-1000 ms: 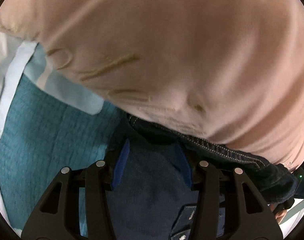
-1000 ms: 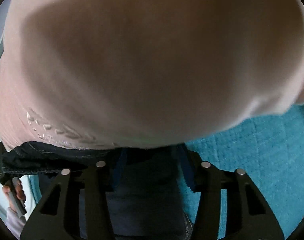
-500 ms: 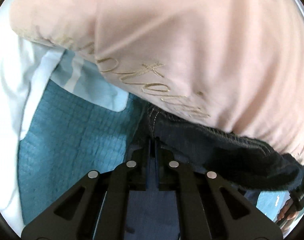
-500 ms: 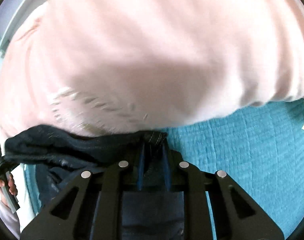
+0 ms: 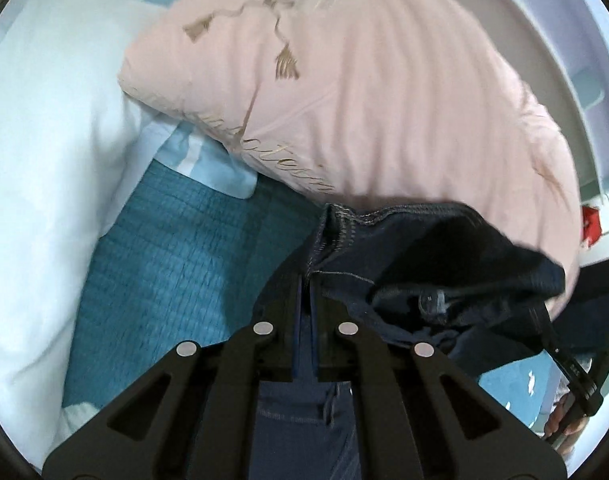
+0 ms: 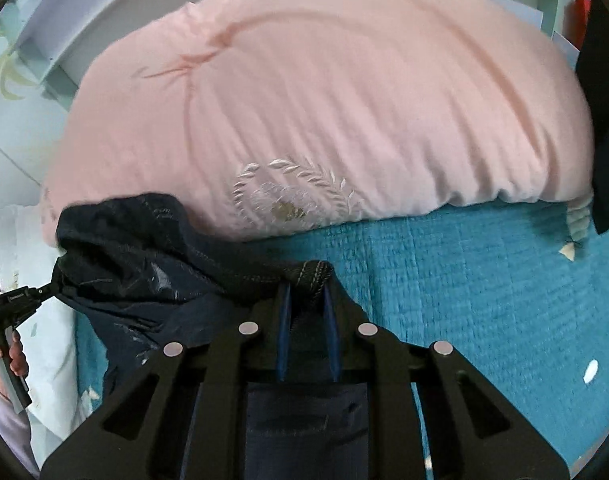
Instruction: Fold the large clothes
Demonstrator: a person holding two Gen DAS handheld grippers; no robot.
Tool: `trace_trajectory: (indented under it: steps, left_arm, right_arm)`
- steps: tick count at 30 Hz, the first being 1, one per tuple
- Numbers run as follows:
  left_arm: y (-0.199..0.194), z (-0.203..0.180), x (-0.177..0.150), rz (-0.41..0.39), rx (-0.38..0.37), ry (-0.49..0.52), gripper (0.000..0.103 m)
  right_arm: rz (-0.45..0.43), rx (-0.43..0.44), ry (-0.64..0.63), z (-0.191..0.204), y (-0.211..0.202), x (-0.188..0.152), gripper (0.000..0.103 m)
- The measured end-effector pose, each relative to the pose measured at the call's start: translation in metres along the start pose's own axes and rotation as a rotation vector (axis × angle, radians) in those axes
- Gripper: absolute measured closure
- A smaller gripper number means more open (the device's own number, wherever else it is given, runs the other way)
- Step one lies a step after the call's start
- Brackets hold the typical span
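Dark blue jeans (image 5: 432, 264) hang between my two grippers above a teal quilted bedspread (image 5: 176, 260). My left gripper (image 5: 304, 280) is shut on one end of the waistband, the stitched edge bunched just past its tips. In the right wrist view my right gripper (image 6: 306, 290) is shut on the other waistband corner of the jeans (image 6: 144, 264), a thick fold pressed between its blue pads. The denim sags in a loose bundle between the grips. Each view shows the other gripper at its edge, held by a hand (image 6: 8, 356).
A large pink embroidered duvet (image 6: 344, 120) lies bunched on the bed right behind the jeans. White pillows (image 5: 40, 168) lie at the left in the left wrist view. A pale headboard (image 5: 544, 40) curves behind. Bare teal bedspread (image 6: 464, 300) stretches to the right.
Both grippers closed on the jeans' waistband and rose with it, pulling back from the pink duvet. More of the bed and headboard has come into view.
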State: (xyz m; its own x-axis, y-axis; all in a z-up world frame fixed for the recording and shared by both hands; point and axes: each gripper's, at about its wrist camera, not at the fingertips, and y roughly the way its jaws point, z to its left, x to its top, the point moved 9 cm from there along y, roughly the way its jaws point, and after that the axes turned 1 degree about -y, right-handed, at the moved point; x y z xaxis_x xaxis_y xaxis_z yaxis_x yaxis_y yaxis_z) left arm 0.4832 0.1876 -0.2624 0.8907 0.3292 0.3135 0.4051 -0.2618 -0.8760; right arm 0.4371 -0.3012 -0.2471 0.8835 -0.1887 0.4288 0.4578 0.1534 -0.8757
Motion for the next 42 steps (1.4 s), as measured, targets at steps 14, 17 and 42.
trace_trajectory:
  steps: [14, 17, 42]
  left_arm:
    - [-0.098, 0.035, -0.081, -0.060, -0.073, -0.016, 0.100]
    - [-0.106, 0.054, -0.109, -0.052, -0.095, -0.047, 0.100]
    - [-0.062, 0.105, -0.301, 0.137, -0.208, -0.117, 0.070]
  right_arm:
    - [-0.068, 0.056, -0.076, 0.007, -0.116, -0.092, 0.089]
    - [-0.061, 0.072, -0.079, -0.003, -0.126, -0.126, 0.089]
    - [0.193, 0.140, 0.315, -0.075, -0.051, -0.303, 0.045]
